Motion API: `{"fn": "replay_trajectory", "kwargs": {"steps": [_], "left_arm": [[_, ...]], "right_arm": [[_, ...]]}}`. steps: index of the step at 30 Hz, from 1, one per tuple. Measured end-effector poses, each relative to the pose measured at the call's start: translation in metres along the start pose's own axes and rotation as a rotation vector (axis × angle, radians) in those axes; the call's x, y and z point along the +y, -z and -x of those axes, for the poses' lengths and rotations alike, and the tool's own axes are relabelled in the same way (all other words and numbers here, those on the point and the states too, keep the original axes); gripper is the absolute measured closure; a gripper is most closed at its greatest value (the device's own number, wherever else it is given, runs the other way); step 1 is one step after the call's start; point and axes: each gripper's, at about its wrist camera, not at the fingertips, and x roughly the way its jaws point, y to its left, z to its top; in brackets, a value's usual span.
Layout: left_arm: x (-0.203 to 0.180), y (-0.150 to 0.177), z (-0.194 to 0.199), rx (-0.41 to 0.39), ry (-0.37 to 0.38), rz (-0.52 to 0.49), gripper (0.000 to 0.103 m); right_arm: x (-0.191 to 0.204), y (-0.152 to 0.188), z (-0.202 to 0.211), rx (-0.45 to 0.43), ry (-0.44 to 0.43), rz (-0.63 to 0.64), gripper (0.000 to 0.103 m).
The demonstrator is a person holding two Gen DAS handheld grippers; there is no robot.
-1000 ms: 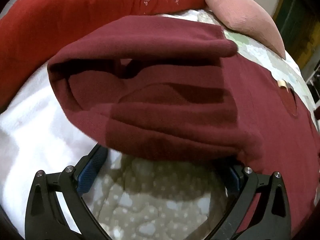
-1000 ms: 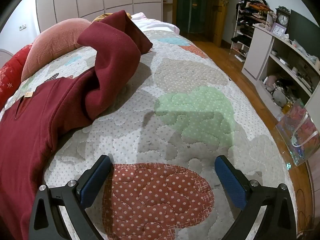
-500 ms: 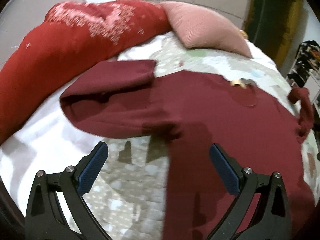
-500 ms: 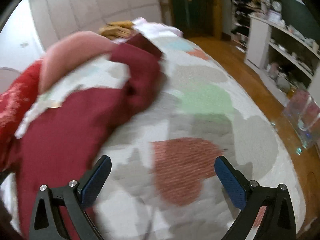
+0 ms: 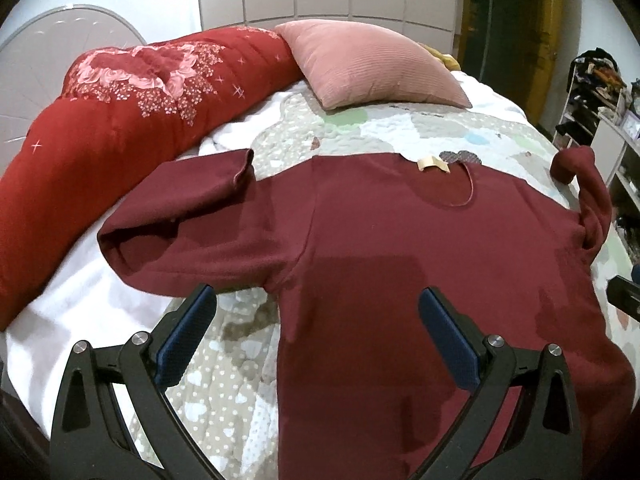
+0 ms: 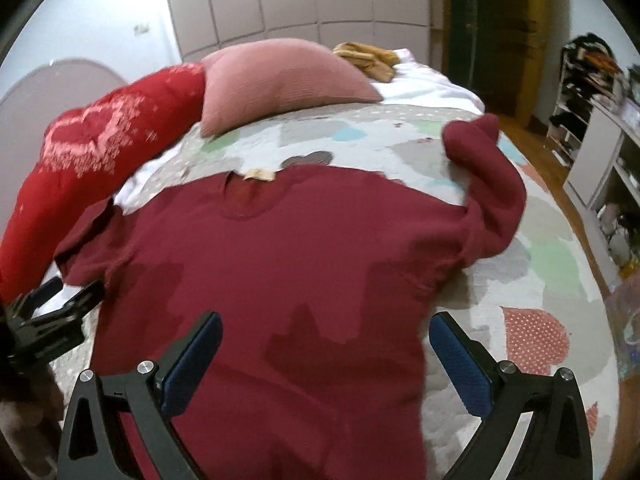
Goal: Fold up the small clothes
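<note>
Left wrist view: the maroon sweater (image 5: 420,248) is now seen spread flat on the quilt (image 5: 360,128), released; both grippers' jaws are spread, empty, so sleeve folding is judged next.

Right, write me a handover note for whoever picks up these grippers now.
Left gripper: open, holding nothing, over the shirt's left side.
Right gripper: open, holding nothing, over the shirt's right side.
Shirt: spread on the quilt, neckline toward the pillow.
Done: body laid out.
Left: left sleeve is doubled over, right sleeve bunched; no body fold made.
</note>
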Motion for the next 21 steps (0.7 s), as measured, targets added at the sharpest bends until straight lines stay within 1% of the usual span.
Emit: {"fn": "replay_trajectory", "kwargs": {"steps": [4, 5, 7, 9, 13, 21], "left_arm": [[0.0, -0.001, -0.007, 0.0, 0.005, 0.025, 0.001], [0.0, -0.001, -0.01, 0.006, 0.003, 0.028, 0.001], [-0.001, -0.001, -0.015, 0.015, 0.007, 0.03, 0.001], [-0.002, 0.0, -0.018, 0.02, 0.006, 0.021, 0.001], [-0.002, -0.001, -0.027, 0.026, -0.005, 0.003, 0.001], [0.008, -0.006, -0.041, 0.008, -0.006, 0.021, 0.001]], "right_arm": [[0.02, -0.011, 0.015, -0.001, -0.083, 0.007, 0.0], [0.025, -0.013, 0.016, -0.009, -0.084, 0.014, 0.0], [0.036, -0.017, 0.014, -0.036, -0.049, 0.035, 0.0], [0.043, -0.017, 0.006, -0.034, -0.02, 0.033, 0.0], [0.051, -0.017, -0.012, 0.003, -0.04, 0.013, 0.0], [0.071, -0.028, -0.027, -0.02, -0.089, 0.001, 0.0]]}}
